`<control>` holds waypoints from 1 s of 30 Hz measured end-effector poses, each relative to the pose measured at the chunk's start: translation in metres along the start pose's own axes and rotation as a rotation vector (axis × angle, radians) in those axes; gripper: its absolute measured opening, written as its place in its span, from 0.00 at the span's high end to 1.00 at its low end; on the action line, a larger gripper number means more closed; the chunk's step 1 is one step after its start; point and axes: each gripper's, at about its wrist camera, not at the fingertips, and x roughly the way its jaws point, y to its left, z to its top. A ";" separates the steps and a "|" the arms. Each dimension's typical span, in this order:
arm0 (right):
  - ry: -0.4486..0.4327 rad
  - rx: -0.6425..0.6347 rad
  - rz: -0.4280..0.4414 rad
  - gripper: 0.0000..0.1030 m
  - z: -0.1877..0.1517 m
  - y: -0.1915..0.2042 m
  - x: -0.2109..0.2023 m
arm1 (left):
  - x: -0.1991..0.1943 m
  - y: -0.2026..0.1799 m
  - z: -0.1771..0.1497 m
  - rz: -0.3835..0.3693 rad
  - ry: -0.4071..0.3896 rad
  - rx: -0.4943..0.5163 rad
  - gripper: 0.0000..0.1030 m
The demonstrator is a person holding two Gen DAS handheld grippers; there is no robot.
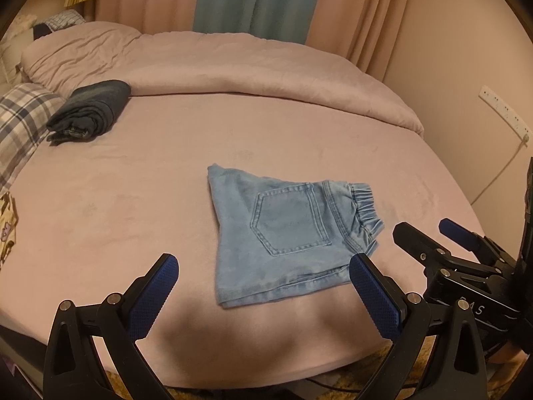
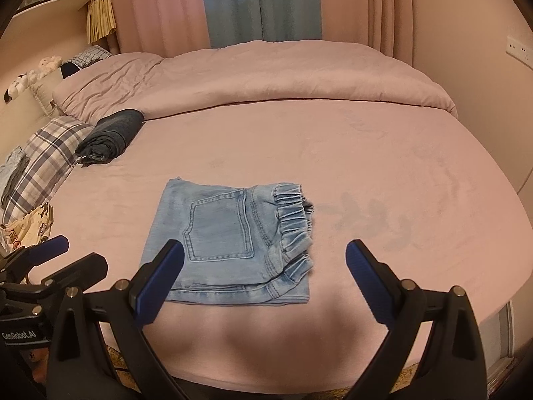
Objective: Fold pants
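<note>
While the folded light-blue denim pants (image 2: 230,243) lie flat on the pink bed (image 2: 366,173), pocket up and elastic waistband to the right, your left tool (image 1: 263,296) and right tool (image 2: 263,283) hover nearby, both spread wide, gripping nothing.

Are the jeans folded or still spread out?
Folded. The jeans lie as a compact square on the bed, layered edges stacked along the near side, back pocket on top.
</note>
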 end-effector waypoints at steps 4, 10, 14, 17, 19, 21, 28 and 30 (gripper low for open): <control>0.000 0.002 0.000 0.04 0.000 0.000 -0.001 | 0.001 -0.001 -0.001 0.007 0.009 -0.002 0.01; -0.001 0.001 0.002 0.04 -0.001 0.001 -0.001 | 0.002 -0.001 -0.002 0.012 0.016 -0.005 0.01; 0.005 0.002 -0.002 0.04 -0.002 0.001 0.001 | 0.003 -0.001 -0.003 0.019 0.021 -0.007 0.01; 0.006 0.005 -0.001 0.04 -0.002 0.001 0.001 | 0.003 -0.001 -0.004 0.028 0.026 -0.007 0.01; 0.005 0.002 0.002 0.04 -0.002 0.001 0.001 | 0.003 -0.001 -0.004 0.030 0.027 -0.007 0.01; 0.005 0.003 0.003 0.04 -0.003 0.001 0.002 | 0.003 -0.001 -0.004 0.031 0.028 -0.005 0.01; 0.008 0.004 0.004 0.04 -0.003 0.001 0.003 | 0.003 -0.003 -0.005 0.032 0.029 -0.001 0.01; 0.008 0.005 0.004 0.04 -0.004 0.001 0.003 | 0.003 -0.003 -0.005 0.034 0.028 0.000 0.01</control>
